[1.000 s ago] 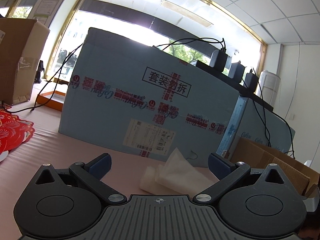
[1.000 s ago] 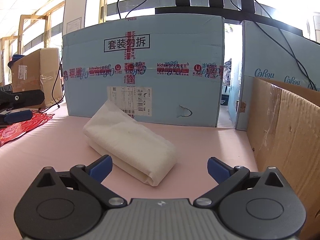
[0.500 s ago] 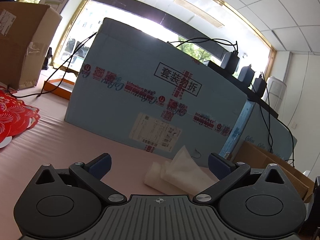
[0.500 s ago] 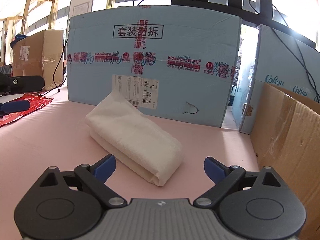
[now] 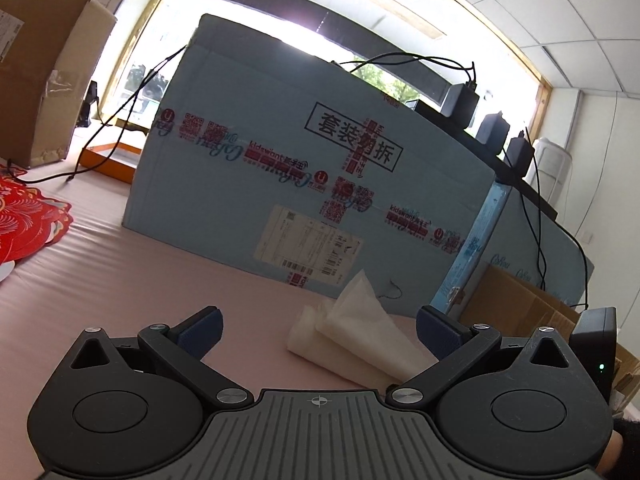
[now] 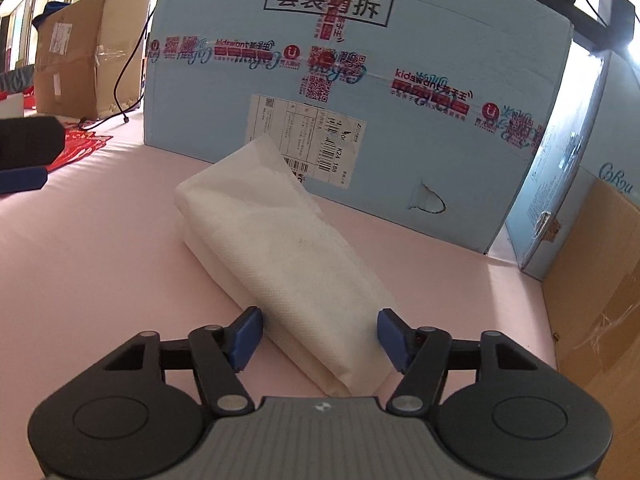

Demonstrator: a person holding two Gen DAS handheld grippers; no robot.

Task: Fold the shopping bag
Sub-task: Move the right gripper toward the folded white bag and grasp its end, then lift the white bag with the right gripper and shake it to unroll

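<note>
Right hand-held gripper [image 6: 320,338] closer, jaws closing around folded bag [image 6: 288,256]; contact unclear.

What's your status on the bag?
Right gripper closing around folded bag, pads not pressing. Left gripper open, empty. Blue box close behind.

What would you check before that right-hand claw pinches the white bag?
1. Folded shopping bag lies between the right gripper fingers: ok.
2. Pads pressing on the bag: not ok; the jaws have just been closing, but a gap shows on each side.
3. Bag resting flat on the pink table: ok.
4. Left gripper open and clear of the bag: ok.
5. Blue box behind the bag leaves room: ok.
6. Bag's folds staying together once it is lifted: cannot tell.
</note>
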